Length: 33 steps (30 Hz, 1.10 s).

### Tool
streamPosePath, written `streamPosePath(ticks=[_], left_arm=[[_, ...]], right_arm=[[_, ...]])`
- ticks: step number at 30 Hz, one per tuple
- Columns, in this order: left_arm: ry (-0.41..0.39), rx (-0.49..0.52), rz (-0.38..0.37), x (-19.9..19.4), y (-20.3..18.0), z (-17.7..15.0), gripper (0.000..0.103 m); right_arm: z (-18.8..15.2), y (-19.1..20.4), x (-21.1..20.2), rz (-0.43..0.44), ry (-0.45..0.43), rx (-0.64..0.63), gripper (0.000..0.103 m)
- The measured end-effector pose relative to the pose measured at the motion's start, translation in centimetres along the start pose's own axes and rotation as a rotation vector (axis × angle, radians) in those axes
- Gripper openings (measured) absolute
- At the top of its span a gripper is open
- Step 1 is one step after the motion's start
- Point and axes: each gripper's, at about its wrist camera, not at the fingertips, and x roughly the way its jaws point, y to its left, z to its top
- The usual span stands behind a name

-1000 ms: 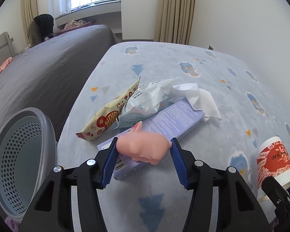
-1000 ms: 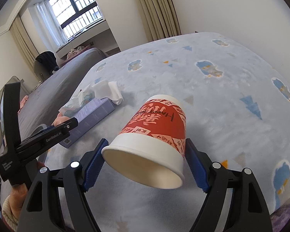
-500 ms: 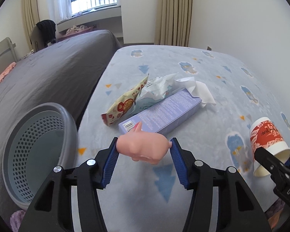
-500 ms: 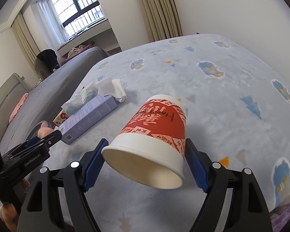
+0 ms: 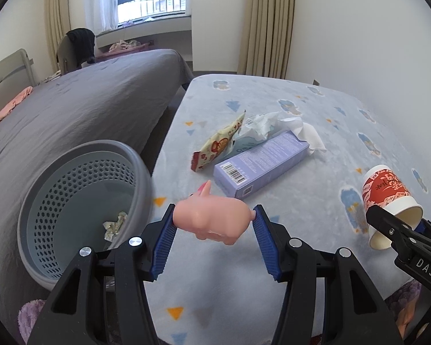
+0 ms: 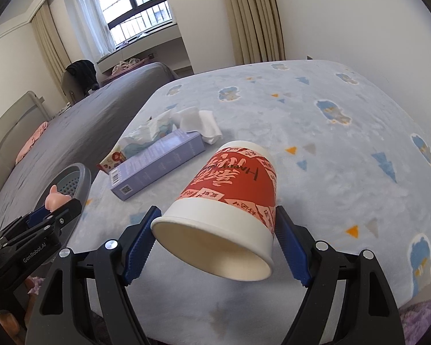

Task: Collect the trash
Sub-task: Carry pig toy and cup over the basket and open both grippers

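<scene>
My left gripper (image 5: 214, 224) is shut on a pink toy pig (image 5: 212, 220), held above the bed's edge just right of the grey perforated bin (image 5: 57, 195). The bin holds a crumpled wrapper (image 5: 115, 225). My right gripper (image 6: 215, 230) is shut on a red and white paper cup (image 6: 230, 201), tilted with its mouth toward the camera; the cup also shows in the left wrist view (image 5: 388, 198). On the blue blanket lie a purple box (image 5: 261, 162), a snack wrapper (image 5: 218, 145), a crumpled packet (image 5: 258, 128) and a white tissue (image 5: 309, 136).
A grey bed (image 5: 71, 106) stands to the left, with a gap between it and the blanket-covered bed (image 5: 273, 258). A white wall (image 5: 373, 28) runs along the right. A chair (image 5: 77, 49) and window sill are at the back.
Both grippers have drawn back from the trash pile with their loads. The left gripper has shifted toward the bin, which now shows more of its inside.
</scene>
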Motion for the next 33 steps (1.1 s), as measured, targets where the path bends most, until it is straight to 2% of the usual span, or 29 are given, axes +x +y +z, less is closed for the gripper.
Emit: streamPosePath(ticks=[13, 22, 33], left_arm=[[-0.013, -0.073, 0.048, -0.7, 4.9, -0.9, 0.052], [-0.023, -0.155, 0.086, -0.8, 10.2, -0.9, 0.052], [-0.039, -0.182, 0.138, 0.0, 15.7, 0.2, 0.052]], right_arm=[[0.3, 5.1, 1.1, 0.065, 0.026, -0.073, 0.076], [1.4, 10.5, 2.8, 0.128, 0.044, -0.138, 0.076], [2.8, 16.9, 5.2, 0.217, 0.054, -0.227, 0.076]])
